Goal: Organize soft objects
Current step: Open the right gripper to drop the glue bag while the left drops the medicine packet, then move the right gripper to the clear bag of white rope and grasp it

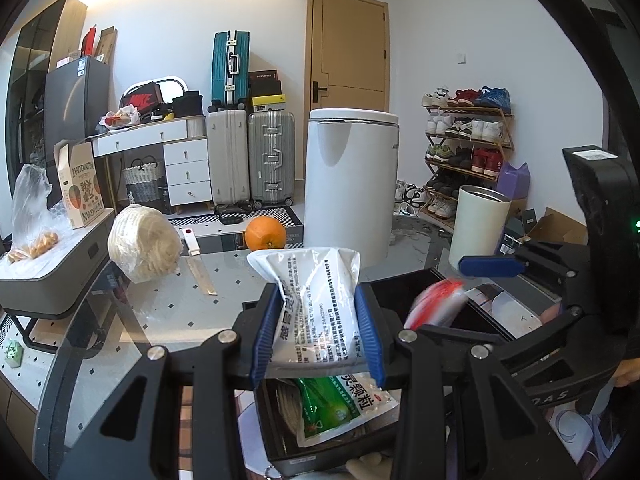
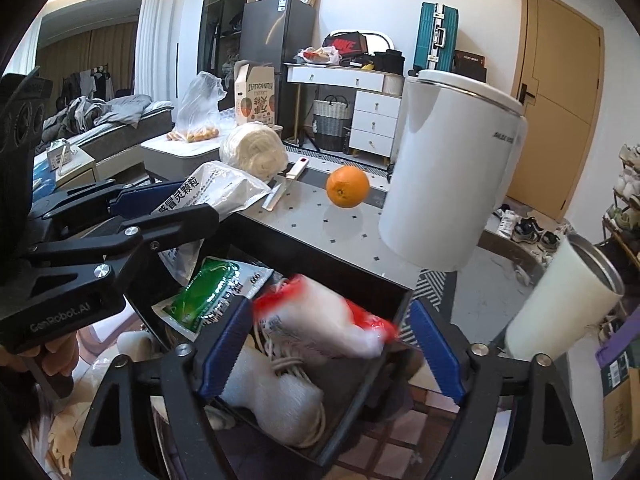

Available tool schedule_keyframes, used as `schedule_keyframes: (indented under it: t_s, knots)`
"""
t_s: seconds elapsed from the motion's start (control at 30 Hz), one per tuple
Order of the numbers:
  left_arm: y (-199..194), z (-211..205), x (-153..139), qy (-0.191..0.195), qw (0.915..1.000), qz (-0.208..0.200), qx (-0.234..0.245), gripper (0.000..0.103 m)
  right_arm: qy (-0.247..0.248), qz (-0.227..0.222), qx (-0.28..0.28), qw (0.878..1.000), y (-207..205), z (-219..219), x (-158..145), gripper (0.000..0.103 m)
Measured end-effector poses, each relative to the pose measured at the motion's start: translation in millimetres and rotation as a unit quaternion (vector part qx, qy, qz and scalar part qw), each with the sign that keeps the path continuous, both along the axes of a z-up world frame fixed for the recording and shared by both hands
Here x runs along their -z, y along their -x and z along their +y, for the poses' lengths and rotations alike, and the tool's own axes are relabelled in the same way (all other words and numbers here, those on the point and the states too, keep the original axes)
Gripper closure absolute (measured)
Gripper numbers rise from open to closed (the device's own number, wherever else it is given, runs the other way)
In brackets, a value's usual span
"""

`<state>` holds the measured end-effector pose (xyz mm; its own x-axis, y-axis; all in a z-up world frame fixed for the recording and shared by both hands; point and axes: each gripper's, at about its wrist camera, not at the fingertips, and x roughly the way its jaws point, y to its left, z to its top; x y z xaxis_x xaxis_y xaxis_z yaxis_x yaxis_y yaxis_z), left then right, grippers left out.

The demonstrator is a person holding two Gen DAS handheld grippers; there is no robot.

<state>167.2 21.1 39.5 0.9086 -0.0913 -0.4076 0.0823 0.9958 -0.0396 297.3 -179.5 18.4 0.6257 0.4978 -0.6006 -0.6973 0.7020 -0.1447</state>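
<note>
Entry: left tongs [image 1: 316,330] pinched white sachet [image 1: 316,304] above black bin [image 2: 384,344]; right tongs [image 2: 332,350] spread, red-white packet [image 2: 320,328] loose between, liable to miss bin.

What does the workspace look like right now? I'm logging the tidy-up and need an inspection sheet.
Surface: speckled table, partly bare.
Job's things: white packet in left gripper; red-and-white packet, blurred, over black box; green packet and cord bundle inside it.
Clutter: orange, knife, yarn ball, white cup.
Grippers: left gripper shut on white packet; right gripper open, pads clear.
Cables: nothing seen.
Surroundings: suitcases, shoe rack, door.
</note>
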Motion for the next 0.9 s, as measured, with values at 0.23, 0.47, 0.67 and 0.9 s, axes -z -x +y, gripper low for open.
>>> schedule_keyframes:
  t_s: [0.23,0.47,0.67,0.9]
  knots:
    - [-4.2,-5.7,4.0,0.000,0.9998,0.010,0.016,0.066,-0.003,-0.009,0.016,1.000,4.5,-16.0,-9.1,0.013]
    - [-9.4,-11.0,7.1,-0.005,0.9993,0.023,0.030,0.065,-0.011,-0.006,0.023,1.000,8.3,-26.0,-11.3,0.011]
    - [-6.5,-12.3,4.0,-0.013,0.9990,0.033,0.029,0.043,-0.015,0.000,0.028,0.999,13.4,-32.0,-12.4,0.009]
    - [18.7,-5.9,-7.1,0.000,0.9999,0.014,0.004,0.002,-0.034,0.014,0.035,0.999,28.3,-44.7,-18.2,0.004]
